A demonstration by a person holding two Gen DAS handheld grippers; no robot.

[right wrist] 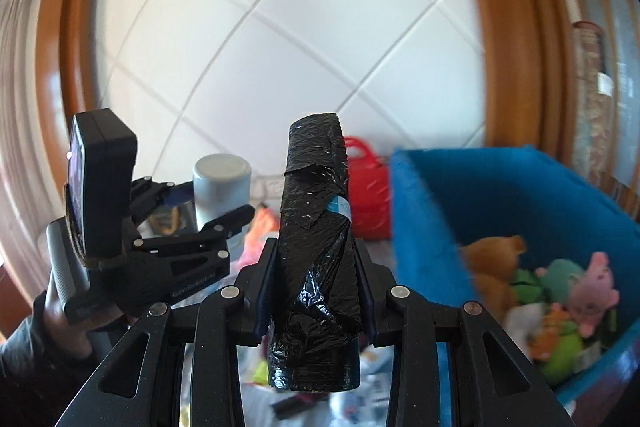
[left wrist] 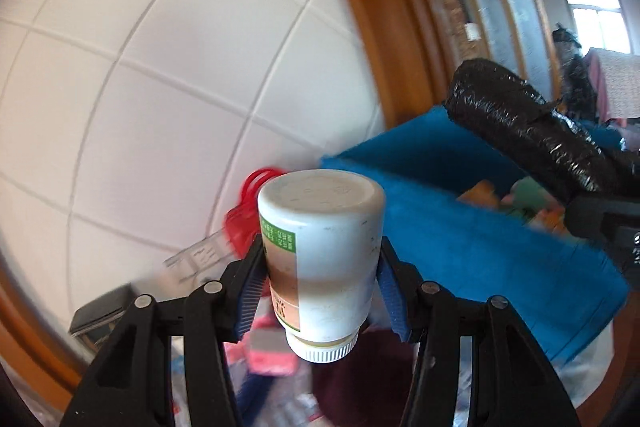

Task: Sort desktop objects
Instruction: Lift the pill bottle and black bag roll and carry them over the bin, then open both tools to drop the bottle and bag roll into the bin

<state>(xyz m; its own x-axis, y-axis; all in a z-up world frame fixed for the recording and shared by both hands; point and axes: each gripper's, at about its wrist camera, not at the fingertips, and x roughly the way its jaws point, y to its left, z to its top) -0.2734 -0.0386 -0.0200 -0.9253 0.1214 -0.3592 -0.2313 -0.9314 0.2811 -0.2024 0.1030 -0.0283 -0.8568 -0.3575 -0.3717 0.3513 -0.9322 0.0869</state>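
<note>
My left gripper (left wrist: pixel 320 263) is shut on a white pill bottle (left wrist: pixel 324 251) with a green and brown label, held bottom-up with its ribbed cap toward the camera, in the air. It also shows in the right wrist view (right wrist: pixel 221 183). My right gripper (right wrist: pixel 316 259) is shut on a roll of black bin bags (right wrist: pixel 316 247), held upright in the air; the roll shows in the left wrist view (left wrist: pixel 524 123) at right. A blue felt bin (right wrist: pixel 500 195) stands to the right of both.
The blue bin (left wrist: pixel 460 227) holds plush toys (right wrist: pixel 568 291). A red plastic item (right wrist: pixel 366 187) sits behind the bin's left edge. Blurred clutter lies on the desk below. A white tiled wall (left wrist: pixel 160 67) with a wooden frame (left wrist: pixel 380 27) is behind.
</note>
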